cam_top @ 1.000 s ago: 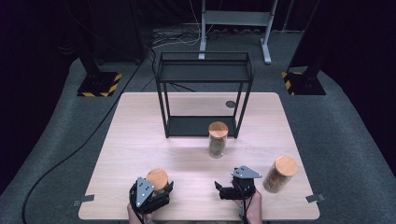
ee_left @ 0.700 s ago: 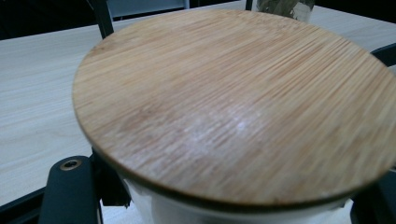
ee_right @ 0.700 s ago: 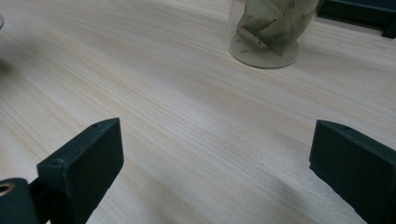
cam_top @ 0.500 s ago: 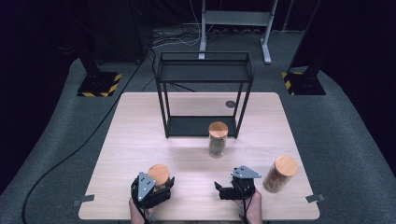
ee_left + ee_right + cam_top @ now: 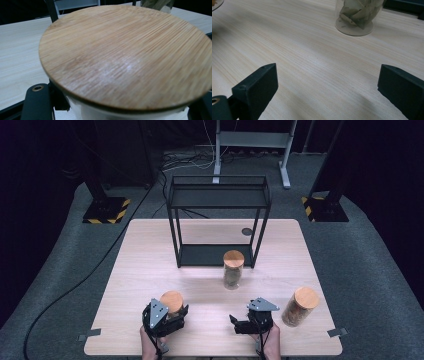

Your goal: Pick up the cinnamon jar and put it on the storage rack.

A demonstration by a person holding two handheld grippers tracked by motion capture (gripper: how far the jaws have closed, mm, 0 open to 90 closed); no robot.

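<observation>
A glass jar with a round bamboo lid (image 5: 171, 301) is held near the table's front left, with my left gripper (image 5: 176, 312) shut on it just under the lid. In the left gripper view the lid (image 5: 125, 55) is very close, and a black jaw shows at each lower corner below it. My right gripper (image 5: 244, 321) rests low at the front, right of centre. Its jaws stand wide open over bare wood (image 5: 324, 87) with nothing between them. A lidded jar of dried leaves (image 5: 233, 270) stands upright ahead of it (image 5: 358, 15).
A third bamboo-lidded jar (image 5: 300, 306) with brownish contents stands at the front right, beside the right gripper. A black metal two-level rack (image 5: 220, 215) occupies the back middle of the wooden table (image 5: 150, 260). A small dark disc (image 5: 247, 231) lies near its right legs.
My left gripper and the jar in it have shifted slightly away from the front edge. The right gripper and the other two jars have kept still.
</observation>
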